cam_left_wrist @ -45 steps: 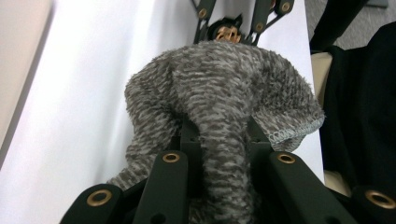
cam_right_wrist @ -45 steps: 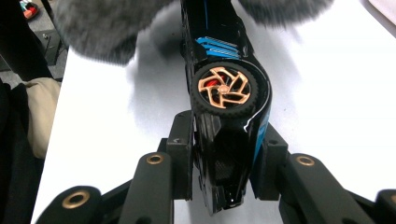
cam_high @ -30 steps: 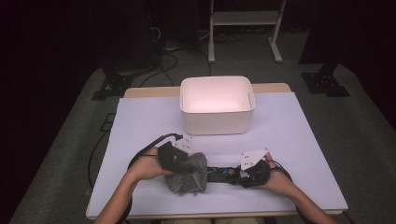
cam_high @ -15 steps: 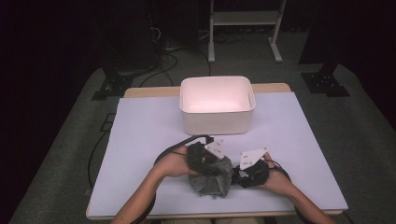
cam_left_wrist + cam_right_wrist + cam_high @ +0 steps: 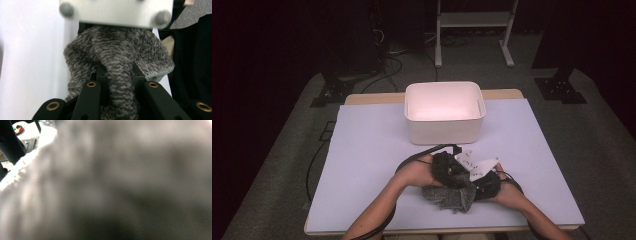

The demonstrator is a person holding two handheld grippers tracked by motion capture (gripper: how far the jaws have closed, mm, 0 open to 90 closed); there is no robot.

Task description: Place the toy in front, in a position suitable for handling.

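A fuzzy grey cloth [image 5: 117, 75] is pinched by the left gripper [image 5: 117, 82] and bunched at the worktop's [image 5: 362, 150] near edge against the right gripper [image 5: 486, 186], whose grip cannot be told, while the white bin [image 5: 444, 127] behind remains unfilled.

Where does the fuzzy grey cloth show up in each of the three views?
High view: grey cloth low centre, bunched on the table between both hands, in front of the white bin.
Left gripper view: centre, pinched between the left gripper jaws.
Right gripper view: a grey blur pressed against the lens.
Shared landmark: the cloth's striped grey pile.
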